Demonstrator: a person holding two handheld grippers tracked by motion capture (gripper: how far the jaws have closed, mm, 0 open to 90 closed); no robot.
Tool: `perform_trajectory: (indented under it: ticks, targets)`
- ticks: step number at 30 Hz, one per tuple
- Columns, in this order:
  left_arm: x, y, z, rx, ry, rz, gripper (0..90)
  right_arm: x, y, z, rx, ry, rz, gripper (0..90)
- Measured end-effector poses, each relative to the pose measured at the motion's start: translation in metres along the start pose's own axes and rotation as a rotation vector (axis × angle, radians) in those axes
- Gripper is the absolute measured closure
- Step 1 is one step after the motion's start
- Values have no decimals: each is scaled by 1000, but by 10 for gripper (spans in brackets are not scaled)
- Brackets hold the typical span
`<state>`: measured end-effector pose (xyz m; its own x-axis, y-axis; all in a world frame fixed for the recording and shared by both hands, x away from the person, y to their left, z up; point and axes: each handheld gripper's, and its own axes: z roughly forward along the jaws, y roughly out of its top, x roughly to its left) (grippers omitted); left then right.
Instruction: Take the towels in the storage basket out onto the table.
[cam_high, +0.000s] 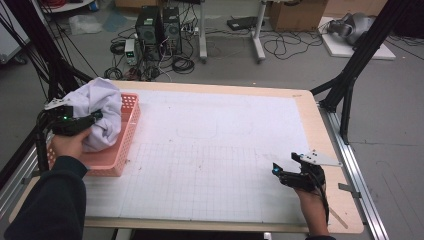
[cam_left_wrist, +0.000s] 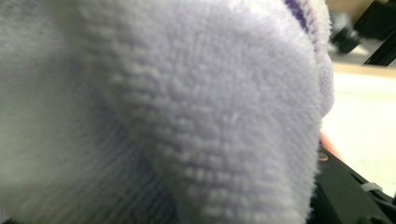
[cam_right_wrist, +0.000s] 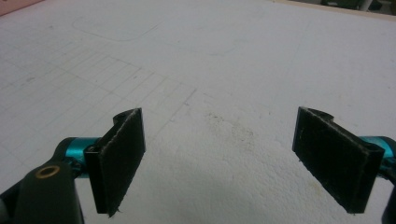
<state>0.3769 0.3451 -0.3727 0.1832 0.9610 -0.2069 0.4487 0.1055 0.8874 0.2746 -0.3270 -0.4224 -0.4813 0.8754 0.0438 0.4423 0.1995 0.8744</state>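
Jaws of L gripper (cam_high: 95, 116) clamped on a lavender towel (cam_high: 97, 112), bunched up over the pink basket (cam_high: 127, 130) at table's (cam_high: 310, 120) 9 o'clock edge; fleece is pressed right against that gripper's cam. R gripper (cam_right_wrist: 219, 158) jaws spread wide w/ nothing between, low over white grid mat (cam_high: 210, 150) at approx 4 o'clock.

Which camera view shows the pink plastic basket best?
The high view shows it best: the pink plastic basket sits whole at the table's left edge, with the pale lilac fleece cloth bunched over it. The left gripper view gives just a pink sliver beside the cloth. The right gripper view catches a pink corner at top left.
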Motion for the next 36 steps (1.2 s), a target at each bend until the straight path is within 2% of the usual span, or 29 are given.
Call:
perform_trajectory:
  ticks: [6, 15, 20, 26, 31, 34, 35, 36]
  targets:
    - [1, 6, -13, -87, -21, -5, 610, 0, 0, 0, -1, 1, 2, 158]
    - [-5, 20, -31, -192, -56, 21, 610, 2, 0, 1, 0, 4, 1, 158]
    - [-11, 24, -37, -243, -91, 36, 610, 2, 0, 1, 0, 2, -5, 158]
    - [-26, 32, -44, -302, -144, 82, 609, 1, 0, 1, -2, 4, -1, 158]
    - [-44, 44, -51, -356, -200, 115, 609, 3, 1, 3, 2, 9, -3, 158]
    - [-56, 50, -53, -376, -236, 133, 609, 3, 1, 3, 3, 9, -4, 158]
    - [-64, 53, -53, -378, -262, 160, 609, 3, 1, 3, 1, 9, -4, 158]
    - [-64, 53, -53, -378, -262, 160, 608, 3, 1, 3, 1, 10, -2, 158]
